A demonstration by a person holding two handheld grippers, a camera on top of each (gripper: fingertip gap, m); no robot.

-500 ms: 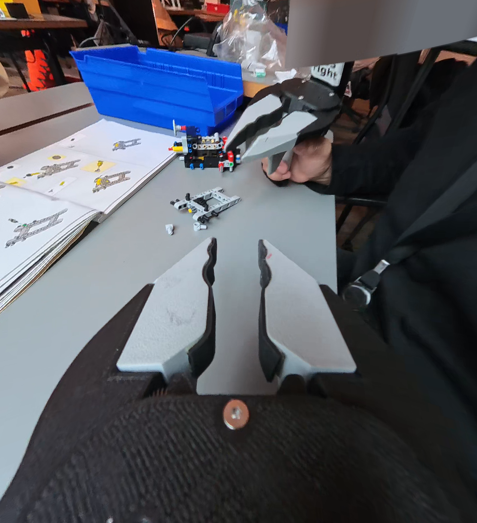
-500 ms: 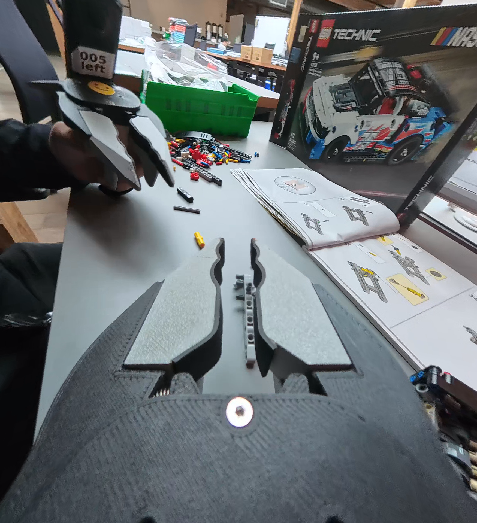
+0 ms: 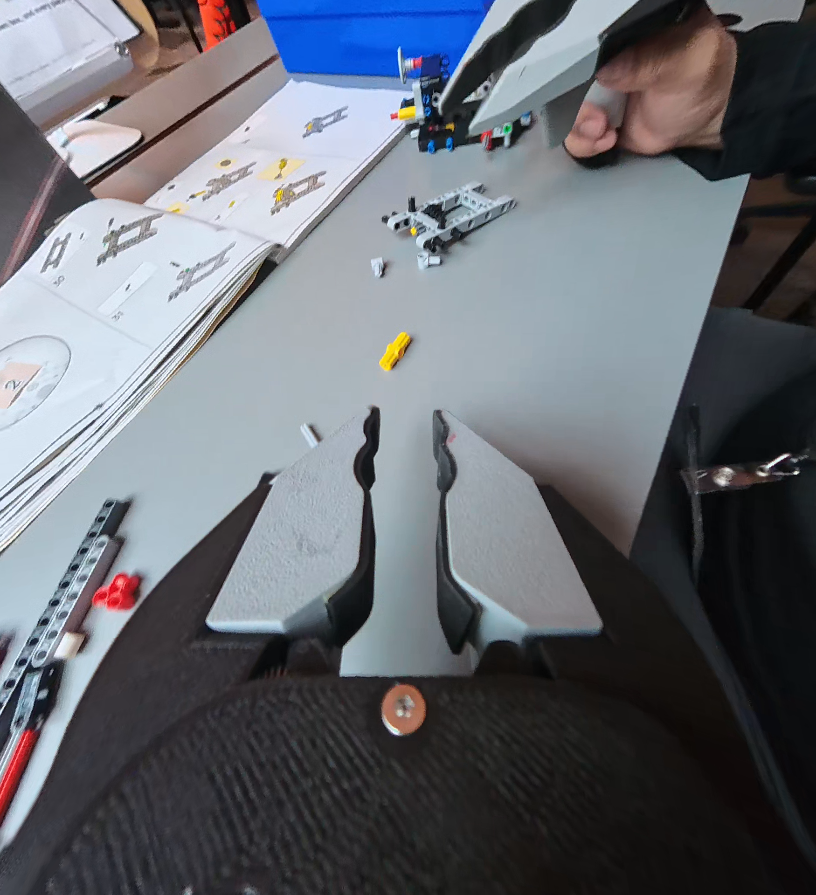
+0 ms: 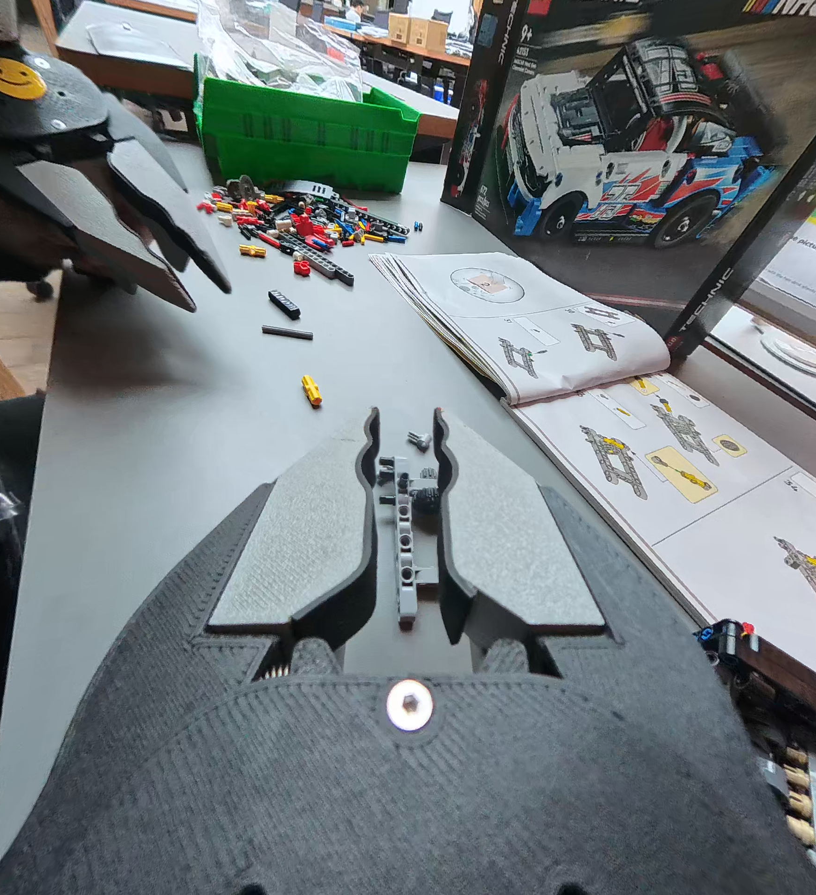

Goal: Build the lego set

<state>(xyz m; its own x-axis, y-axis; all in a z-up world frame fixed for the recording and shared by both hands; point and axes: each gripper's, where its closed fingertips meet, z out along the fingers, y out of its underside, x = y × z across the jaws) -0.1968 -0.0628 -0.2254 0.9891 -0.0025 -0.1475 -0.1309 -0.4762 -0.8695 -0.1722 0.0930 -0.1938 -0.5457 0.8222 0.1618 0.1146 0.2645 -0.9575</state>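
Frame (image 4: 406,528): between right fingers (image 4: 508,532), on table (image 4: 154,460).
Pin (image 4: 311,389): ahead-left of the fingers.
Manual (image 4: 590,378): right.
Pile (image 4: 309,223): far ahead.

matt grey smooth table top (image 3: 566,339); glossy yellow plastic lego pin (image 3: 394,351); matt white paper instruction booklet (image 4: 532,310); glossy cardboard set box (image 4: 638,145); rough-textured grey gripper fingers (image 4: 299,547).
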